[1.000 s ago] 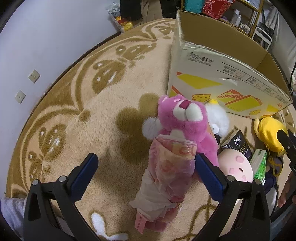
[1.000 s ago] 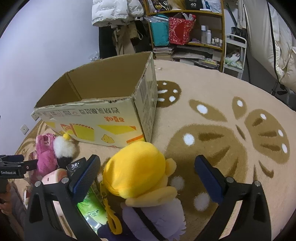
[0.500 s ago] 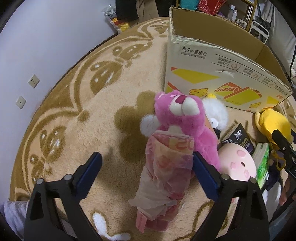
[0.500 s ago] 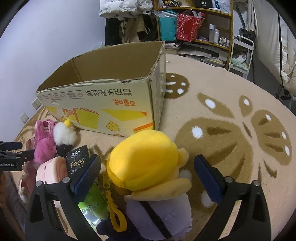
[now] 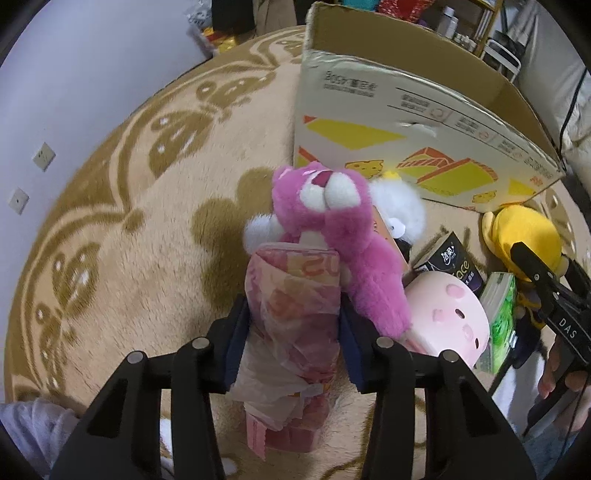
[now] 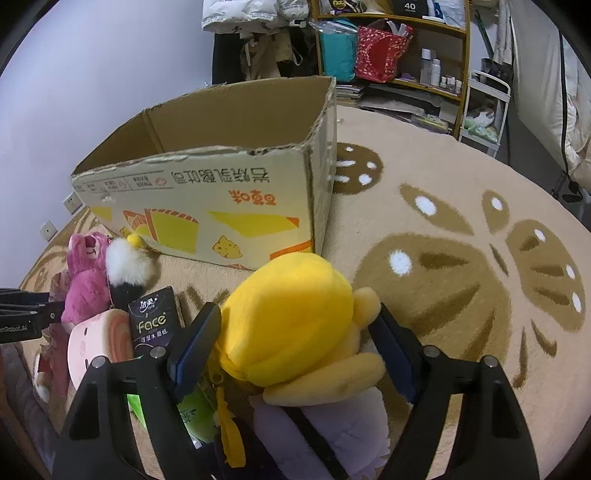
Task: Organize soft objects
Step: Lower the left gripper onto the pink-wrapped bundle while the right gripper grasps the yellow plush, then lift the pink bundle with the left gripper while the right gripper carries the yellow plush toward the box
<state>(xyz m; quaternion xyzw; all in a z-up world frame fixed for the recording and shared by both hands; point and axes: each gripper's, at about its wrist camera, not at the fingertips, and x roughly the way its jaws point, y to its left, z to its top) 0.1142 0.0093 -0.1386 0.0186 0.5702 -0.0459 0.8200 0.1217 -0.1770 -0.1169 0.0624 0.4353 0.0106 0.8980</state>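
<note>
The left claw (image 5: 294, 334) has just been closing and its pads now press on the pink crinkled plastic-wrapped bundle (image 5: 295, 317) standing on the beige patterned rug (image 5: 147, 229). The right claw (image 6: 295, 347) has also been closing, around the yellow plush duck's head (image 6: 291, 314), its left pad touching, beside the open cardboard box (image 6: 221, 206).

"Face" is printed on the black tissue pack (image 6: 152, 322); "DAS" is seen on the right gripper (image 5: 533, 264); "40" is shown on a dark shelf box (image 6: 409, 6).
</note>
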